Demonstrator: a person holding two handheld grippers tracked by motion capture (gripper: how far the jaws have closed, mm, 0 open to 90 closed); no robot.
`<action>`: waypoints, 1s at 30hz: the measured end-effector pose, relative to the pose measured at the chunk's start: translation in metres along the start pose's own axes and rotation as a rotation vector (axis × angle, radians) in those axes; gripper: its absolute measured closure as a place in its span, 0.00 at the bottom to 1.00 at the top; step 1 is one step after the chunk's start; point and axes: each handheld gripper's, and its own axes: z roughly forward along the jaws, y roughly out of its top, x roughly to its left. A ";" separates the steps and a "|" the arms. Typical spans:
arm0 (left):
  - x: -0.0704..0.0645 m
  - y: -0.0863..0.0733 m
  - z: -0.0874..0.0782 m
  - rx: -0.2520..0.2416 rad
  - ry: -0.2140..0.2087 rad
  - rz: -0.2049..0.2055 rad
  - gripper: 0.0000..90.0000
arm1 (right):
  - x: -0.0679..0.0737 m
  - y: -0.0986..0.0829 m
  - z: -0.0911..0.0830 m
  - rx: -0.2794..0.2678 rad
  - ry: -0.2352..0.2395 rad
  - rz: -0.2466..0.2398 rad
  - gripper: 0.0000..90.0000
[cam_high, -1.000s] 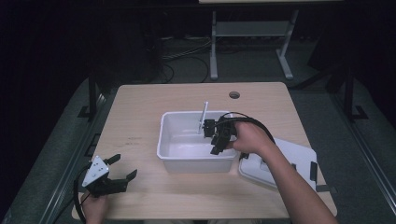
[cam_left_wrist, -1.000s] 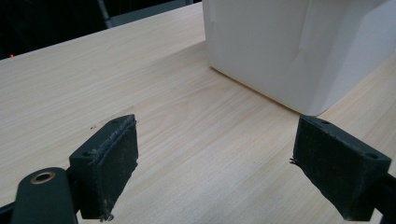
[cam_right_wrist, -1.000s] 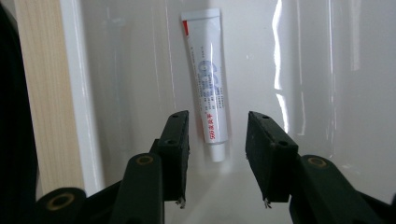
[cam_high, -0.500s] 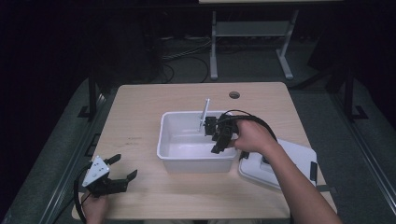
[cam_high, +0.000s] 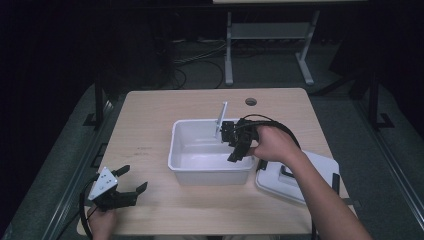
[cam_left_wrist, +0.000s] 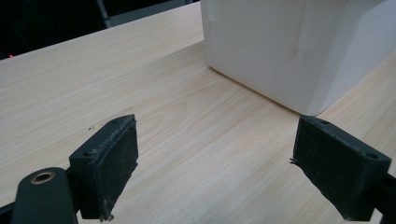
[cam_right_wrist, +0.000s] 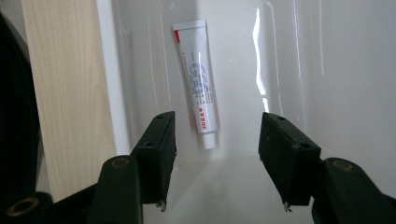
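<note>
Toothpaste tube (cam_right_wrist: 197, 79) is propped up against the wall inside the white bin (cam_high: 200, 167), cap end down; in the right tool (cam_right_wrist: 215, 154) view it sits just ahead of the tool, between the two jaws but a bit closer to the left one, not touching either; jaws are spread wide with nothing in them. From the high view the right tool (cam_high: 235, 142) hangs over the far right corner of the bin, angled down into it, and the tube (cam_high: 220, 119) pokes up past the rim right beside the tool on its far side; the person's hand is wrapped around the tool body and the cable loops over the top.

Left tool (cam_high: 131, 181) is parked low at the near left corner of the table (cam_high: 150, 115), well apart from the bin; its jaws are wide apart too, holding nothing; in the left tool (cam_left_wrist: 215, 158) view there's just bare wood between the pads and the bin's outer wall (cam_left_wrist: 289, 46) off ahead and to the right.

White lid (cam_high: 305, 172) with a dark handle lies flat on the table just beside the bin, under the right forearm; behind the right tool, basically.
</note>
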 end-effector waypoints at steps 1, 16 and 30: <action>0.000 0.000 0.000 0.000 0.000 0.000 0.15 | 0.000 0.000 -0.001 0.002 -0.002 -0.002 0.51; 0.000 0.000 0.001 -0.003 0.002 0.001 0.15 | 0.002 -0.011 -0.021 0.007 -0.037 0.011 0.47; -0.001 0.000 0.001 -0.002 0.004 -0.001 0.15 | 0.003 -0.031 -0.033 0.019 -0.061 0.041 0.44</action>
